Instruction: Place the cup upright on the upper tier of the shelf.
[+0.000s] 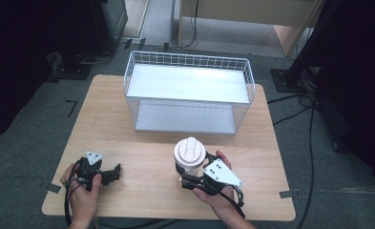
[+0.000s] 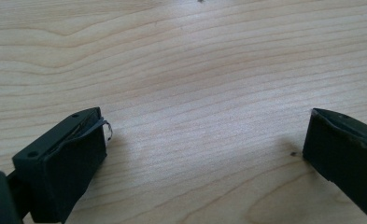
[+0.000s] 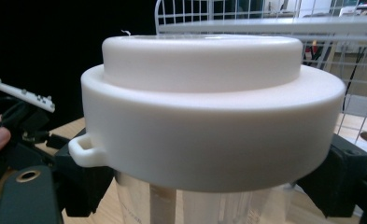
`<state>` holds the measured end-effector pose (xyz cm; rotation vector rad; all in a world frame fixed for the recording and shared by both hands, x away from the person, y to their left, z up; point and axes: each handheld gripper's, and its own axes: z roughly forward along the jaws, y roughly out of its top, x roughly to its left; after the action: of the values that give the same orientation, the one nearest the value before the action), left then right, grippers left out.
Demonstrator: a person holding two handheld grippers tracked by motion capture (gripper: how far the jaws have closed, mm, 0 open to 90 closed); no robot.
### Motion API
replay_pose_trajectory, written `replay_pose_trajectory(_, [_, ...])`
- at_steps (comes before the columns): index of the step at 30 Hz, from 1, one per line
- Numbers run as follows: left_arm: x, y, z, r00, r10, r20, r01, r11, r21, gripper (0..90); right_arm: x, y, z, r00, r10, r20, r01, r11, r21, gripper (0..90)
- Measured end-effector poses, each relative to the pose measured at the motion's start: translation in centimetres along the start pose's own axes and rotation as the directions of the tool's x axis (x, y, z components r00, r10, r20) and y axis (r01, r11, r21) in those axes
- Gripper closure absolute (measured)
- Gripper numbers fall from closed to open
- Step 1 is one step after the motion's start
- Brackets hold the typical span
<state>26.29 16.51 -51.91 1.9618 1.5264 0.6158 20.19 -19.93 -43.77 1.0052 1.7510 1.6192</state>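
White-lidded clear cup is sitting upright at lower centre of the high view, in front of the wire basket; right gripper is clamping its body; left gripper, lower left, is gaping wide over bare table.

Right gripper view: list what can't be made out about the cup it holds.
- Cup base: cut off by the bottom edge of the right gripper view; the lid covers it in the high view.
- Contents: the clear wall below the lid is too blurred.
- Right tongs pads: hidden behind the cup body.
- Basket: blocked by the lid.
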Motion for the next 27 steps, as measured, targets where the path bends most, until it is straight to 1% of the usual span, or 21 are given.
replay_pose_trajectory(4, [0.0, 0.0, 0.0, 1.0000, 0.000, 0.000, 0.000, 1.0000, 0.000, 0.0, -0.2, 0.7, 0.0, 0.9999, 0.009, 0.009, -0.008, 1.000, -0.016, 15.0])
replay_pose_trajectory(6, [0.0, 0.0, 0.0, 1.0000, -0.001, 0.000, 0.001, 1.0000, 0.000, 0.0, -0.4, 1.3, -0.2, 0.9996, 0.014, 0.024, -0.013, 0.999, -0.036, 15.0])
replay_pose_trajectory(13, [0.0, 0.0, 0.0, 1.0000, 0.002, 0.000, -0.002, 1.0000, 0.001, 0.0, -0.9, 3.3, -0.4, 0.9975, -0.011, 0.070, 0.018, 0.995, -0.098, 15.0])
replay_pose_trajectory(14, [0.0, 0.0, 0.0, 1.0000, 0.002, 0.000, -0.002, 1.0000, 0.001, 0.0, -0.9, 3.3, -0.4, 0.9975, -0.011, 0.070, 0.018, 0.995, -0.098, 15.0])
replay_pose_trajectory(15, [0.0, 0.0, 0.0, 1.0000, 0.003, 0.000, -0.003, 1.0000, 0.001, 0.0, -1.0, 4.0, -0.4, 0.9968, -0.008, 0.079, 0.017, 0.993, -0.117, 14.9])
replay_pose_trajectory(16, [0.0, 0.0, 0.0, 1.0000, 0.002, 0.000, -0.002, 1.0000, 0.001, 0.0, -1.2, 4.3, -0.4, 0.9965, -0.009, 0.083, 0.019, 0.992, -0.125, 15.0])
replay_pose_trajectory(17, [0.0, 0.0, 0.0, 1.0000, 0.002, 0.000, -0.002, 1.0000, 0.001, 0.0, -1.2, 4.3, -0.4, 0.9965, -0.009, 0.083, 0.019, 0.992, -0.125, 15.0])
replay_pose_trajectory(18, [0.0, 0.0, 0.0, 1.0000, 0.003, -0.001, -0.003, 1.0000, 0.002, 0.0, -1.4, 5.1, -0.5, 0.9954, -0.003, 0.096, 0.016, 0.990, -0.141, 15.0])
replay_pose_trajectory(20, [0.0, 0.0, 0.0, 1.0000, 0.003, -0.001, -0.003, 1.0000, 0.002, 0.0, -1.6, 5.8, -0.5, 0.9942, -0.002, 0.107, 0.019, 0.987, -0.158, 15.0])
replay_pose_trajectory(24, [0.0, 0.0, 0.0, 1.0000, 0.003, -0.001, -0.003, 1.0000, 0.002, 0.0, -2.2, 7.1, -0.4, 0.9925, 0.002, 0.122, 0.021, 0.982, -0.186, 15.0])
replay_pose_trajectory(25, [0.0, 0.0, 0.0, 1.0000, 0.003, -0.001, -0.003, 1.0000, 0.002, 0.0, -2.2, 7.1, -0.4, 0.9925, 0.002, 0.122, 0.021, 0.982, -0.186, 15.0])
replay_pose_trajectory(26, [0.0, 0.0, 0.0, 1.0000, 0.003, 0.000, -0.003, 1.0000, 0.002, 0.0, -2.5, 7.7, -0.3, 0.9910, 0.004, 0.134, 0.023, 0.979, -0.202, 14.9])
replay_pose_trajectory(27, [0.0, 0.0, 0.0, 1.0000, 0.004, 0.000, -0.004, 1.0000, 0.002, 0.0, -2.6, 7.9, -0.2, 0.9898, 0.004, 0.142, 0.026, 0.978, -0.206, 14.9])
